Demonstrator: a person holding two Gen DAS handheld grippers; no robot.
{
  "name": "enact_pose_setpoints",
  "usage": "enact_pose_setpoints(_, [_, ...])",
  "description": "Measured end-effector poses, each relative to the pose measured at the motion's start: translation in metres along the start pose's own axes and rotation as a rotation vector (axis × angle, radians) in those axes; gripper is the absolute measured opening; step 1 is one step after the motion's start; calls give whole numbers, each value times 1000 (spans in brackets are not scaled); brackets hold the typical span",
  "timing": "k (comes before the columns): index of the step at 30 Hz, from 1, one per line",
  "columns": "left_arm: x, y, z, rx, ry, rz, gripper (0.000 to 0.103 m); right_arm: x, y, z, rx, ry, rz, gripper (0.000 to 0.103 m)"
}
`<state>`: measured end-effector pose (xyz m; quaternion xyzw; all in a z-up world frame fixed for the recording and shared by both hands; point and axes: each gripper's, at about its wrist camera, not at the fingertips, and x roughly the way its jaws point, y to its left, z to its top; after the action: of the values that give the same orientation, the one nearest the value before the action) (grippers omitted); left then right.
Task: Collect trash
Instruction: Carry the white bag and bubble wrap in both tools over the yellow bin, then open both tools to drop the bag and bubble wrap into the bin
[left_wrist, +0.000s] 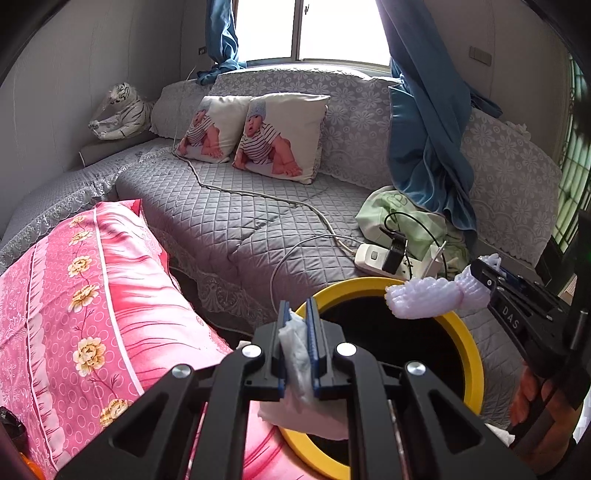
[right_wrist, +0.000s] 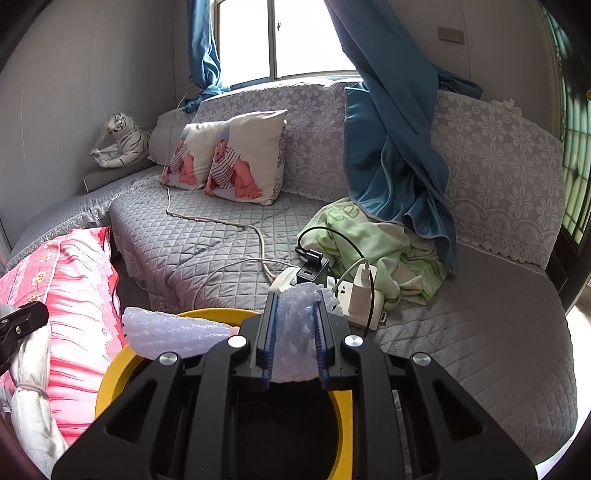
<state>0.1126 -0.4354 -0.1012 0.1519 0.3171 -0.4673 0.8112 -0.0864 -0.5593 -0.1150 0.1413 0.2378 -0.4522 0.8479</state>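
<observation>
My left gripper (left_wrist: 298, 306) is shut on a crumpled white tissue (left_wrist: 295, 365) and sits over the near left rim of a round bin (left_wrist: 471, 350) with a yellow rim and black inside. From the right, my right gripper (left_wrist: 485, 267) holds a lilac foam wrap (left_wrist: 421, 299) above the bin's far rim. In the right wrist view the right gripper (right_wrist: 298, 295) is shut on that foam wrap (right_wrist: 295, 332), whose loose end trails left over the yellow rim of the bin (right_wrist: 110, 373). A black part of the left gripper (right_wrist: 22, 321) shows at the left edge.
A pink floral pillow (left_wrist: 92, 295) lies left of the bin. Behind it, on the grey quilted sofa (left_wrist: 240, 221), are a white power strip (right_wrist: 365, 302) with chargers and cables, a green cloth (right_wrist: 388, 243), hanging blue curtain (right_wrist: 388, 147), two printed cushions (left_wrist: 258, 136) and a toy tiger (left_wrist: 122, 110).
</observation>
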Motion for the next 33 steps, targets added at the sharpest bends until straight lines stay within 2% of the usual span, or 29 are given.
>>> enact_pose_setpoints(7, [19, -3, -7, -11, 25, 25, 9, 15, 10, -9, -36, 46, -11, 19])
enact_pose_setpoints(16, [28, -6, -13, -21, 53, 17, 10, 35, 10, -15, -35, 88, -24, 23])
enact_pose_setpoints(18, [27, -5, -14, -30, 56, 0, 14, 36, 7, -15, -18, 88, -34, 30])
enact_pose_setpoints(21, [23, -1, -14, -49, 42, 23, 41, 34, 0, -13, 5, 77, -50, 42])
enact_pose_setpoints(22, [20, 1, -15, -62, 35, 23, 50, 33, -2, -13, 13, 75, -52, 43])
enact_pose_setpoints(27, [4, 17, -10, -121, 7, 26, 51, 23, -7, -7, 25, 51, -62, 47])
enact_pose_setpoints(33, [-34, 44, -7, -200, -54, 30, 51, -2, 2, -2, 31, 5, 7, 47])
